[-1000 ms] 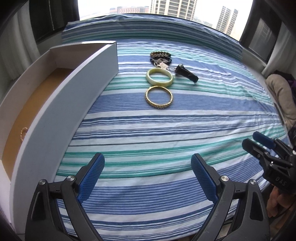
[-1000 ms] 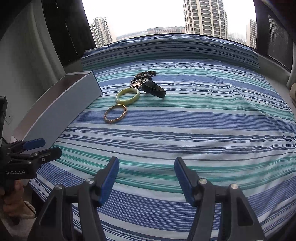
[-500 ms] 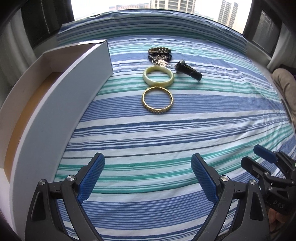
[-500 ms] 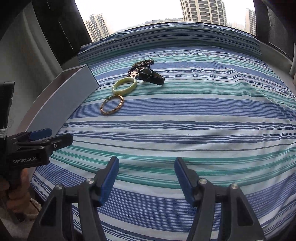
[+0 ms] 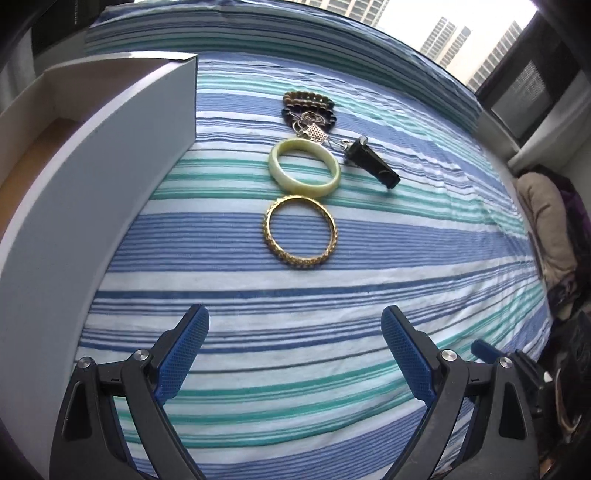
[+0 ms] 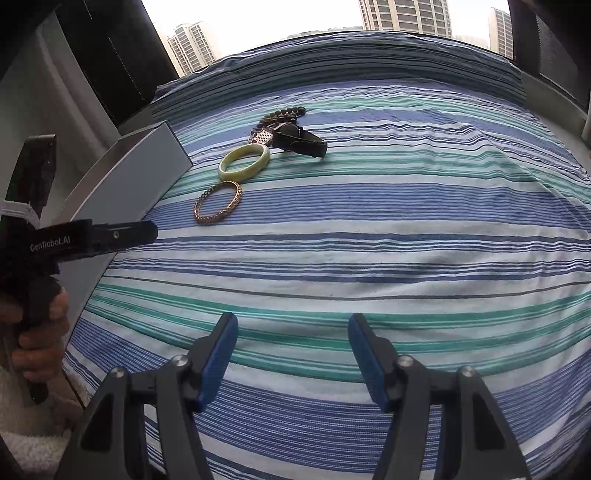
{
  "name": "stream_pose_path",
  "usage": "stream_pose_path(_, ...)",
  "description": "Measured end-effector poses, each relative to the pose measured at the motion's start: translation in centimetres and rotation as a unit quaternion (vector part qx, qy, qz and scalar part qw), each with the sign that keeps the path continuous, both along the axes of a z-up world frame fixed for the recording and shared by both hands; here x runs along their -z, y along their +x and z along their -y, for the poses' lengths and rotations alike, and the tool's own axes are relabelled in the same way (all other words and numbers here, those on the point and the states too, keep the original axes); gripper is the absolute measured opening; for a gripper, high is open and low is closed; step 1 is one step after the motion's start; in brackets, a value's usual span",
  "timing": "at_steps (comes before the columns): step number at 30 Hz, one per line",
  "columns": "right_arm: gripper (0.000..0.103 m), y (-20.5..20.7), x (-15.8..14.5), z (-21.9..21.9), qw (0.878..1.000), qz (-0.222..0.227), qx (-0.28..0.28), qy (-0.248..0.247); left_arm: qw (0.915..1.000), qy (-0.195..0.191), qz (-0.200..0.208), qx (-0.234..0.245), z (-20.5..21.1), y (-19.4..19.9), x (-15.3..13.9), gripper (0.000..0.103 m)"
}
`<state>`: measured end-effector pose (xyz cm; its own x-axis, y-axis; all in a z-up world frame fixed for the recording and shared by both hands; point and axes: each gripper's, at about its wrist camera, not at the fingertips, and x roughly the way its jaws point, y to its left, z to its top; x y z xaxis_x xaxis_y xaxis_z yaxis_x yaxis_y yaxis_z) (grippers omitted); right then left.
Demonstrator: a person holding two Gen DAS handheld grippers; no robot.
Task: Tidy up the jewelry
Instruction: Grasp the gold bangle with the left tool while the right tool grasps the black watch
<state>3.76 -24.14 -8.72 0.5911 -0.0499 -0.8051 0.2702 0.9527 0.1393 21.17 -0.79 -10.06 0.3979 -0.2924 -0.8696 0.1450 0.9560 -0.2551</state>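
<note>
Honestly, with my left gripper (image 5: pixel 295 354) and right gripper (image 6: pixel 291 354) both spread wide and empty, the thin gold bangle (image 5: pixel 301 232) at frame centre could skid on the striped bedspread (image 5: pixel 406 266) if I pinch carelessly.

**A high-rise bedroom**

This is a home bedroom. A bed (image 6: pixel 406 229) with a blue, teal and white striped sheet fills both views. Right behind the bed a wide window (image 6: pixel 295 18) shows tall apartment towers (image 6: pixel 402 14) under a pale sky, framed by dark curtains (image 6: pixel 110 55). Personal jewellery lies on the bed: a gold bangle (image 5: pixel 300 234) and a pale green bangle (image 5: pixel 304 170). Folded clothes (image 5: pixel 546 229) sit off the bed's right side.
</note>
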Motion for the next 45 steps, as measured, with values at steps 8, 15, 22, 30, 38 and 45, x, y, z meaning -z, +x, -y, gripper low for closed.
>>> stream_pose_path(8,0.063,0.2,0.2,1.1,1.000,0.000,0.003,0.014,0.9974,0.068,-0.010,0.018,3.9,6.7,4.1,0.095)
stream_pose_path(15,0.063,3.4,-2.1,3.3,1.000,0.012,-0.019,0.003,0.9904,0.129,0.031,0.038,5.9,6.3,4.3,0.080)
stream_pose_path(22,0.063,12.2,-4.1,5.7,0.996,0.020,-0.078,-0.038,0.9949,0.098,0.015,0.019,3.6,5.2,3.5,0.069)
stream_pose_path(30,0.063,21.7,-2.5,4.7,0.975,-0.002,-0.205,-0.081,0.9978,0.066,-0.002,0.002,0.5,2.5,2.4,0.069)
stream_pose_path(38,0.020,24.0,1.3,5.4,0.967,-0.059,-0.244,-0.052,0.9985,0.055,-0.004,0.003,-0.7,0.0,1.4,0.069)
stream_pose_path(45,0.013,18.8,-2.9,5.3,0.979,-0.017,-0.203,-0.024,0.9994,0.034,-0.007,-0.003,-1.4,-2.8,-0.1,0.069)
